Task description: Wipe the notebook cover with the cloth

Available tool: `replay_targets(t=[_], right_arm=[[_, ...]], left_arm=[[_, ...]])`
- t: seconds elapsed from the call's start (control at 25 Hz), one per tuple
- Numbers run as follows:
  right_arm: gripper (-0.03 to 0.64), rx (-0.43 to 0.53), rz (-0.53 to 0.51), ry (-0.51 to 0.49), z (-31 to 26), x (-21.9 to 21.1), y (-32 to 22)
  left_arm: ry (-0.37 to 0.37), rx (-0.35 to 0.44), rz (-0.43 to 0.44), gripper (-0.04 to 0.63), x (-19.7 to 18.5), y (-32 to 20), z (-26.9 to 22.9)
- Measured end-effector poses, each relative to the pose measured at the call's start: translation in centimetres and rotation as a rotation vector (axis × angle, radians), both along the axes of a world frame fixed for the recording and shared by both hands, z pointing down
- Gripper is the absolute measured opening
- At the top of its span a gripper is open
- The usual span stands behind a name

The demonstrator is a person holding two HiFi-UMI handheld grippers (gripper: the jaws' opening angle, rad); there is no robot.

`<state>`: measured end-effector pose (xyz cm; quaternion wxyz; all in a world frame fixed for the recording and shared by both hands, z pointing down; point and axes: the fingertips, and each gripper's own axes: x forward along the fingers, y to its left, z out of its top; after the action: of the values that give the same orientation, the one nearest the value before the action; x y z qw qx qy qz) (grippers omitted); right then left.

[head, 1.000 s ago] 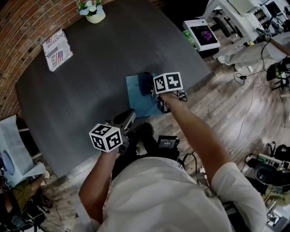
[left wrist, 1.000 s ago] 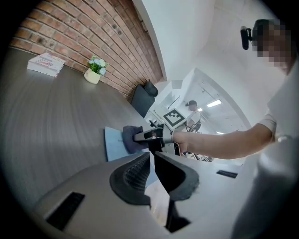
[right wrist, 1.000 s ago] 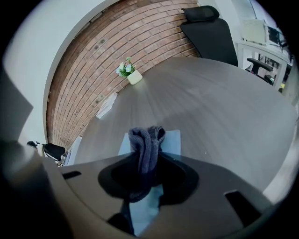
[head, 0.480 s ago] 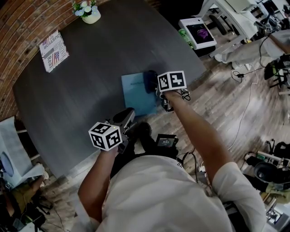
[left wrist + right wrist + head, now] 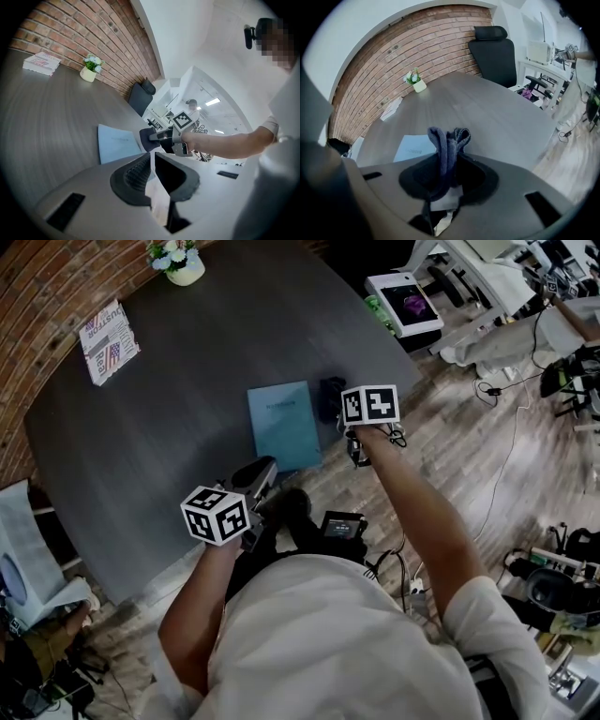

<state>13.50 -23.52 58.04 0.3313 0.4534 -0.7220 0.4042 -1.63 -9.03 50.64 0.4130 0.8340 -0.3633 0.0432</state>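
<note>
A: Where does the right claw point(image 5: 445, 165) stand?
B: Clamped on the bunched cloth point(image 5: 447, 143), just beside the notebook point(image 5: 283, 425) lying flat near the bench point(image 5: 169, 390) edge.
A: The risk?
B: The left claw point(image 5: 151, 174), jaws almost together and empty, pins nothing, so a wipe may well slide the notebook.

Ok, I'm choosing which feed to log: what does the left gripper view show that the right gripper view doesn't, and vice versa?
Only the left gripper view: the right gripper seen from outside, with its marker cube and the person's forearm, plus the left gripper with its jaws nearly together on nothing. Only the right gripper view: the cloth close up, bunched between the right gripper's jaws. Both: the blue notebook lying flat on the grey table, the potted plant, the booklet and the brick wall.
</note>
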Motion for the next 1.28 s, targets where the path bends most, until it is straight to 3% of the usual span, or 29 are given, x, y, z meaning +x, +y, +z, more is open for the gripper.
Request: replay_targets(t=[0.24, 0.68, 1.08, 1.28], right_arm=[[0.117, 0.023, -0.003, -0.051, -1.7, -1.0, 1.1], [0.117, 0.016, -0.091, -0.153, -2.5, -7.5, 4.5], [0.117, -0.055, -0.195, -0.194, -1.0, -13.3, 8.3], [0.117, -0.099, -0.209, -0.275, -0.9, -15.9, 10.4]], left_arm=[[0.000, -0.001, -0.006, 0.037, -0.5, 0.6, 0.0], [0.000, 0.004, -0.034, 0.037, -2.3, 2.3, -0.1], [-0.001, -0.011, -0.064, 0.037, -4.1, 3.3, 0.1], [-0.001, -0.018, -0.070, 0.037, -4.4, 3.6, 0.3]])
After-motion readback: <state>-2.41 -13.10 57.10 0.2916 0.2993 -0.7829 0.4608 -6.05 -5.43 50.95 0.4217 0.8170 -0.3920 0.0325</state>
